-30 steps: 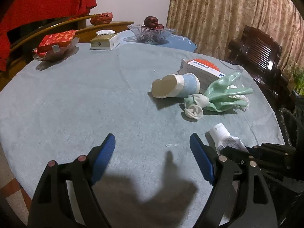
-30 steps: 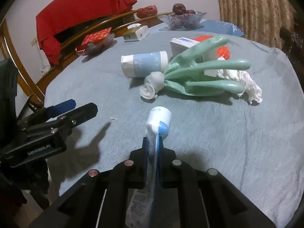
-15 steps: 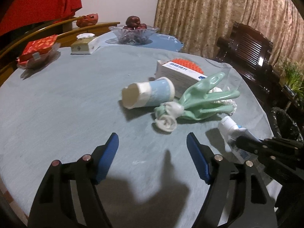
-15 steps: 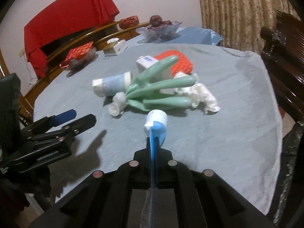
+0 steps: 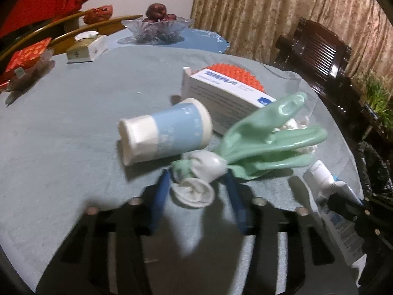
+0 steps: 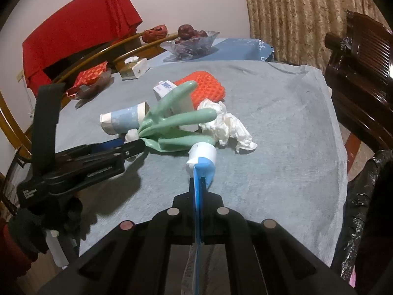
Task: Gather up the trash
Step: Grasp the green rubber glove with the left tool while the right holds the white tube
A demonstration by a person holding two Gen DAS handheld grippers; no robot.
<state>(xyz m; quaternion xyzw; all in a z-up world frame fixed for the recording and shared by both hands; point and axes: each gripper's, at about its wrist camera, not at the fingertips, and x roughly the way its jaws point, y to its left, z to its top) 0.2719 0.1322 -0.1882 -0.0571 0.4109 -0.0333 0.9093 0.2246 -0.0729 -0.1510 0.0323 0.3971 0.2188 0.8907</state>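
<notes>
**Operator:** Since a second back, my left tool (image 5: 196, 191) has slid across the bench (image 5: 73, 127) to the knotted end of the green glove (image 5: 258, 142), low in the centre of the left view. Its jaws have just been closing and now bracket the white knot; whether the blue pads already press on it I cannot tell through the blur.

**Observer:** And the right?

**Operator:** My right tool (image 6: 197, 184) is clamped together on the flattened tail of the toothpaste tube (image 6: 202, 157), cap end pointing at the pile in mid-frame.

**Observer:** Where's the rest of the trash?

**Operator:** Paper cup (image 5: 164, 135) lies on its side, touching the glove; behind them the white carton (image 5: 221, 98) and an orange pad (image 5: 233, 76); crumpled tissue (image 6: 228, 125) just right of the glove's fingers.

**Observer:** Step in hand?

**Operator:** I judge it's the glove pickup, tube already secured. Next calls for finishing the squeeze on the knot, lifting clear without dragging the cup, then carrying both to the black bin bag (image 6: 363, 209) at the right edge.
</notes>
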